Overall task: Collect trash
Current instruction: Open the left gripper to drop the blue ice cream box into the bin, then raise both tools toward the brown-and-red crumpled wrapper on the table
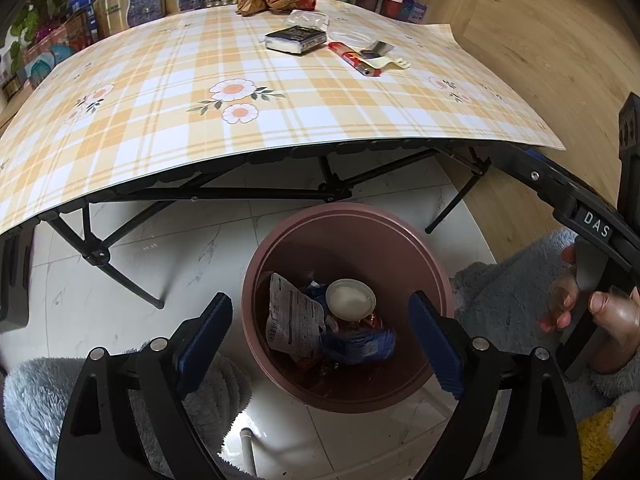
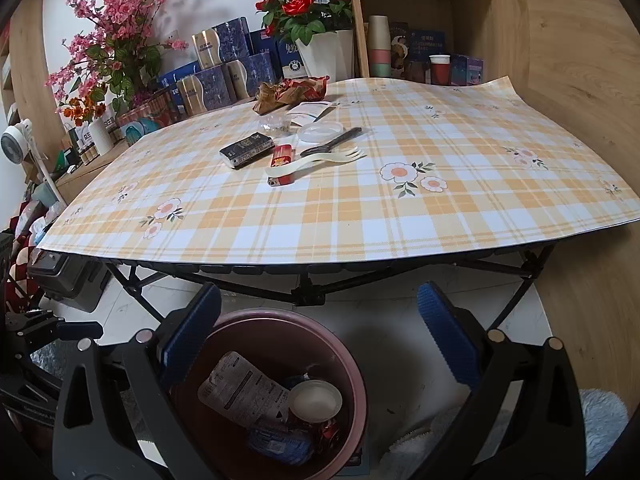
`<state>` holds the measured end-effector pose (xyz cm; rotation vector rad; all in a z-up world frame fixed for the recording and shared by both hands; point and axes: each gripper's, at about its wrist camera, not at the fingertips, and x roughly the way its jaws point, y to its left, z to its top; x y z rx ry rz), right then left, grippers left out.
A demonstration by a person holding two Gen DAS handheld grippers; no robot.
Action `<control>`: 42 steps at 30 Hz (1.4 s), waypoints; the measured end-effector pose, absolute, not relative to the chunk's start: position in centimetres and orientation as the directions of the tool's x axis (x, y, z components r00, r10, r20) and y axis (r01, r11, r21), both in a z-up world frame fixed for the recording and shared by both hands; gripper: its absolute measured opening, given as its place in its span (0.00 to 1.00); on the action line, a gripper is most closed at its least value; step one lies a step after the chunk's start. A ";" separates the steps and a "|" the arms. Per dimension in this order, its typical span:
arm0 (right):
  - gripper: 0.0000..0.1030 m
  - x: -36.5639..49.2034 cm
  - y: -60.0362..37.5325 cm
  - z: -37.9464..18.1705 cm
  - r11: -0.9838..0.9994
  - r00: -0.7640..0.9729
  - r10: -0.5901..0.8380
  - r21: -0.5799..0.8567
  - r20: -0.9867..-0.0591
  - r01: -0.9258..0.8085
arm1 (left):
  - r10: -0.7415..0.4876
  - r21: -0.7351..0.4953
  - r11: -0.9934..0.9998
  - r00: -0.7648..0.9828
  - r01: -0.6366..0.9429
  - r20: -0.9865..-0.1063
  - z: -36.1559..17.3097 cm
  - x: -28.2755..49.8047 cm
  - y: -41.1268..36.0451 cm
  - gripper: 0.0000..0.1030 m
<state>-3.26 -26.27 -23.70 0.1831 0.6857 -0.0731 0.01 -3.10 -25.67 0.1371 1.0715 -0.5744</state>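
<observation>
A brown trash bin stands on the floor in front of the table; it also shows in the right wrist view. Inside lie a printed wrapper, a round white lid and blue packaging. My left gripper is open and empty just above the bin. My right gripper is open and empty above the bin's right side. On the table lie a crumpled brown wrapper, a dark packet, a red lighter, a cream fork, a clear lid and a black utensil.
The plaid tablecloth covers a folding table with black legs. Boxes and flower pots stand behind it, with a wooden shelf at the right. The right gripper's handle and the hand on it are at the left view's right edge.
</observation>
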 end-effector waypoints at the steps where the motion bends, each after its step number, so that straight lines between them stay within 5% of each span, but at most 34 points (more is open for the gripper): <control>1: 0.94 -3.2 -26.3 -23.8 0.981 0.772 -0.006 0.145 -0.635 0.126 | -0.376 -0.168 0.849 0.348 0.502 -0.859 -25.7 0.1 -3.0 0.85; 17: 0.94 -3.3 -26.7 -23.6 0.975 0.782 -0.005 0.171 -0.623 0.142 | -0.363 -0.177 0.884 0.396 0.433 -0.843 -24.9 0.7 -1.8 0.85; 28: 0.94 -2.9 -27.9 -22.6 0.960 0.786 -0.004 0.217 -0.619 0.175 | -0.462 -0.334 0.882 0.470 0.333 -0.752 -22.3 2.1 1.6 0.90; 35: 0.94 -1.3 -29.9 -20.7 0.951 0.787 -0.014 0.236 -0.617 0.202 | -0.572 -0.471 0.820 0.466 0.325 -0.675 -19.1 5.9 2.0 0.90; 42: 0.94 3.0 -33.0 -18.3 0.951 0.778 -0.029 0.224 -0.627 0.216 | -0.598 -0.469 0.801 0.522 0.372 -0.608 -14.2 14.3 -0.4 0.90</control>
